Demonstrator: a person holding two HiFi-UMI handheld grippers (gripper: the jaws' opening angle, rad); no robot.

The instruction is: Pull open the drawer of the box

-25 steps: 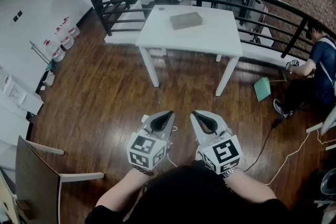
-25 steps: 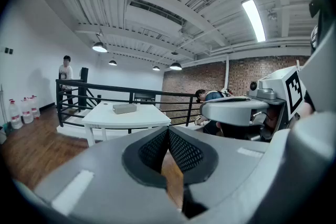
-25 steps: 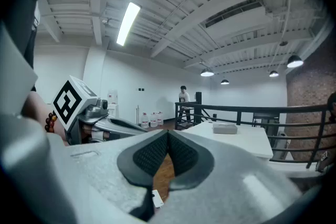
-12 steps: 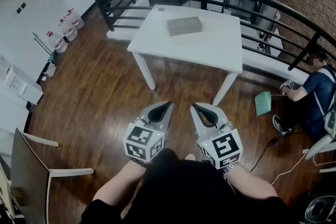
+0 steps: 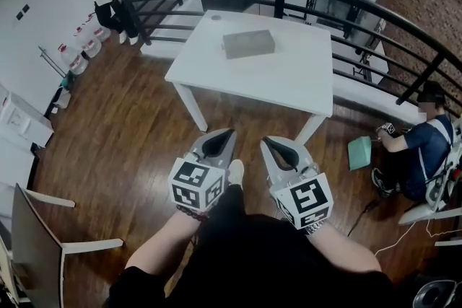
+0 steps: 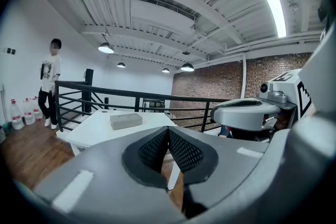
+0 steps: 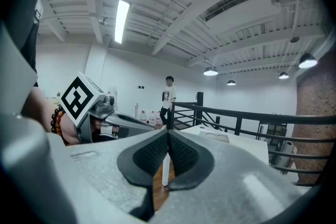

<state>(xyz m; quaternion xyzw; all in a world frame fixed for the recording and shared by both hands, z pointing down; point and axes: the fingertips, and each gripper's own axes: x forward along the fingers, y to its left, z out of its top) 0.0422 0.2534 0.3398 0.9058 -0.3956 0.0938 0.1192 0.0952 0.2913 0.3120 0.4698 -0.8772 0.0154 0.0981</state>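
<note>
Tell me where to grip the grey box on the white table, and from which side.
Probably span the box across its narrow width, from above, reaching over the table's near edge: it lies flat and low, with bare top all round. No drawer pull can be made out from here.

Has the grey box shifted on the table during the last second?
No. The box still lies on the same far part of the white table; only the head camera's framing has changed.
</note>
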